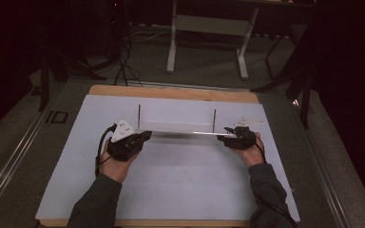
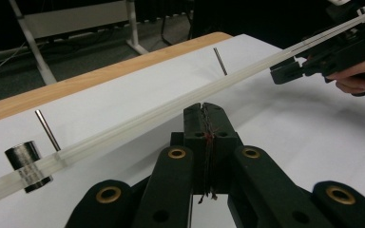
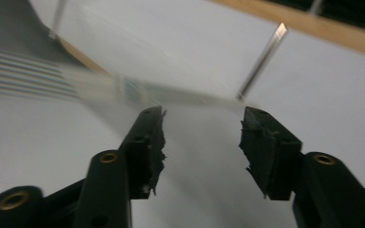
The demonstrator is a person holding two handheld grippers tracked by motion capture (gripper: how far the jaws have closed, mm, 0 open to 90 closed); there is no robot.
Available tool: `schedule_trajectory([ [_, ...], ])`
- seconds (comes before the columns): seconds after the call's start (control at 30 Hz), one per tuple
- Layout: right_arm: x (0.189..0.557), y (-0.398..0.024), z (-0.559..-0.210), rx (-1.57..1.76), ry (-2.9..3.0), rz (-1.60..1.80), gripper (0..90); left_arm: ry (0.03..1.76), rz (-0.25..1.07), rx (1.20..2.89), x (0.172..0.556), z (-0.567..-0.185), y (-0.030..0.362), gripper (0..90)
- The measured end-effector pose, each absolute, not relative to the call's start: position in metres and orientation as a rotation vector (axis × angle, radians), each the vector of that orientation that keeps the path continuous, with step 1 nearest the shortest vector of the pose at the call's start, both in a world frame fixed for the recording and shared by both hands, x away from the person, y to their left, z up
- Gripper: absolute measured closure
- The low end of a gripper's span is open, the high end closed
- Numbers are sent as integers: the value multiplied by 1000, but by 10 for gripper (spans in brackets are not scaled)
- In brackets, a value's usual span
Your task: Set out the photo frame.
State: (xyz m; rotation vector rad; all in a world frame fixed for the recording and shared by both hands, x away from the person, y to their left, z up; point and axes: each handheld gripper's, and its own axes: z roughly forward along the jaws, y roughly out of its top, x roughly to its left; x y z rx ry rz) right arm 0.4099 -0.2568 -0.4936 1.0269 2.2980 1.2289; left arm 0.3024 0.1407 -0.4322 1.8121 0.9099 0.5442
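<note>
I saw the clear strip (image 1: 180, 132) run crosswise between the two upright pins (image 1: 139, 115), above the tabletop (image 1: 180, 175). The left gripper (image 1: 142, 136) was pressed together at one end; the right gripper (image 1: 229, 135) stood apart at the other, nothing pinched.

A white sheet (image 1: 171, 180) covers the wooden table (image 1: 171, 91). At twelve o'clock beyond it, a white-legged stand (image 1: 206, 28) sits on grey floor (image 1: 9, 137).
</note>
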Motion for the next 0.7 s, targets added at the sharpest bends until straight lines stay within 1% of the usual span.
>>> schedule_trajectory([
  [0.07, 408, -254, -489, 993, 2293, 1263, 441, 910, 546, 1814, 302, -432, 141, 890],
  [0.17, 405, -250, -483, 939, 2277, 1297, 373, 908, 542, 1814, 303, -432, 141, 890],
  [0.37, 399, -245, -474, 843, 2245, 1375, 291, 905, 538, 1817, 304, -431, 142, 890],
  [0.47, 398, -241, -470, 802, 2243, 1400, 297, 903, 538, 1816, 304, -432, 142, 887],
  [0.57, 398, -237, -468, 792, 2257, 1408, 345, 902, 538, 1812, 304, -432, 142, 872],
  [0.6, 398, -237, -468, 792, 2257, 1408, 345, 901, 541, 1809, 304, -431, 142, 872],
  [0.67, 399, -237, -468, 808, 2264, 1435, 381, 896, 542, 1806, 304, -431, 141, 852],
  [0.7, 399, -237, -468, 811, 2263, 1441, 382, 895, 545, 1807, 304, -431, 141, 846],
])
